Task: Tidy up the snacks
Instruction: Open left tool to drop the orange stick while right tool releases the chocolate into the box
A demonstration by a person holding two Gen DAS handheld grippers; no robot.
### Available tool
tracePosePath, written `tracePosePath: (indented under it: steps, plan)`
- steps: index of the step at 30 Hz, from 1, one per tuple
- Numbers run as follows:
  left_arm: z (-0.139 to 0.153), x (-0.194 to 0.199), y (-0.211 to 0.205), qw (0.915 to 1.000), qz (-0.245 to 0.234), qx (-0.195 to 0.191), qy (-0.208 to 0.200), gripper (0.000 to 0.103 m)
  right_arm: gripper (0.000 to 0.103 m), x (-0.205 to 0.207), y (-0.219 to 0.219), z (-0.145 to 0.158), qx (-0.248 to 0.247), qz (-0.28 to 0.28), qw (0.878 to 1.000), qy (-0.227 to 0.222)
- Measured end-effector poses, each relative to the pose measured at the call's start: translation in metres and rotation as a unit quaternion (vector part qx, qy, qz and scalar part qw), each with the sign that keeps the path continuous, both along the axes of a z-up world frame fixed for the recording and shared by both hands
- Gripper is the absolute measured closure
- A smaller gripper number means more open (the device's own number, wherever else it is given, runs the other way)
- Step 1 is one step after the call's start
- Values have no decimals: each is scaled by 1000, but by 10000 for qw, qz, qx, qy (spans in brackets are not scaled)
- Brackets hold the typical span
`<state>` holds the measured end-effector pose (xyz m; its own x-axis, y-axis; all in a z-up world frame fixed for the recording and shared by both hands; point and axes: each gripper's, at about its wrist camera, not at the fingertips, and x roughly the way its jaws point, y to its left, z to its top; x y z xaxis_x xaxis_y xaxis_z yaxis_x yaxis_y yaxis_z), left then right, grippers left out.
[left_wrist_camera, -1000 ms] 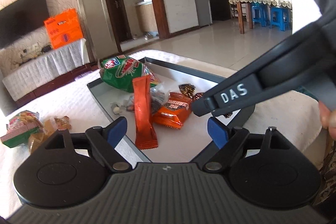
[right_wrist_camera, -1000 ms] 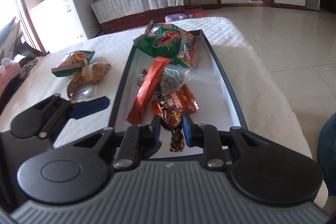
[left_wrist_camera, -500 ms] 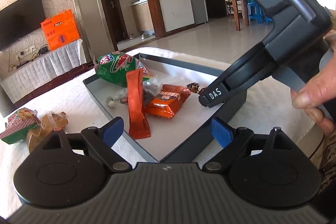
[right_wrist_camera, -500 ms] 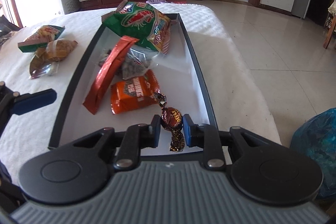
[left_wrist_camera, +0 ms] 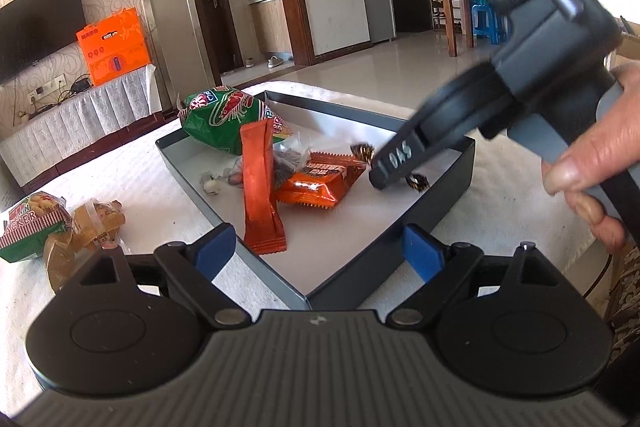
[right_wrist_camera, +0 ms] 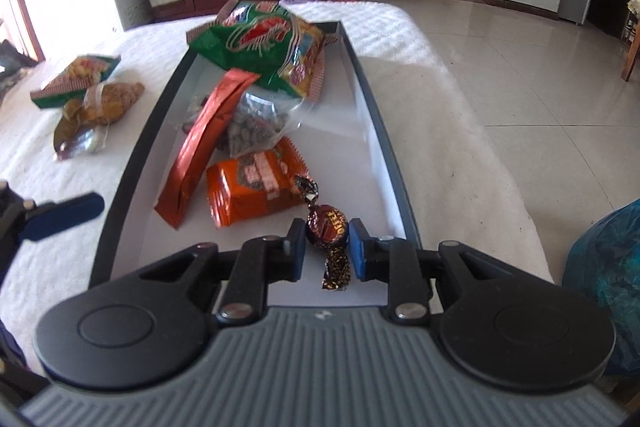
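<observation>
Over the tray's [right_wrist_camera: 376, 115] near end, right gripper [right_wrist_camera: 327, 247] pinches toffee [right_wrist_camera: 326, 223]; left gripper [left_wrist_camera: 320, 247] seemingly spread.

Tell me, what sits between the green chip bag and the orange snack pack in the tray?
A clear bag of nuts, seen best in the right wrist view.

A white textured cloth [right_wrist_camera: 408, 75] is covering the table. Lying directly on it — a long dark-rimmed tray [right_wrist_camera: 370, 95] with a pale floor, running lengthwise away from the right wrist camera. To the left of the tray, apart from it, a green cracker packet [right_wrist_camera: 76, 77] and a clear bag of brown pastry [right_wrist_camera: 108, 99] are lying touching each other — a smaller clear wrapper [right_wrist_camera: 76, 143] just beside them.
</observation>
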<state>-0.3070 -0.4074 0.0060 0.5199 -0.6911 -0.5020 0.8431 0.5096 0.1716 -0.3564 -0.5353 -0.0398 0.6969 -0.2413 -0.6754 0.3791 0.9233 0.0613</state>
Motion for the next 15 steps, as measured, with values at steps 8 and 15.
tracePosePath:
  steps: [8,15]
  plan:
    - [-1,2,-3,10000,1,2,26,10,70,-23,-10,26,587,-185,9907,-1213]
    - [-2,4,-4,10000,2,-4,51,10,48,-48,-19,48,913,-483,9665,-2348]
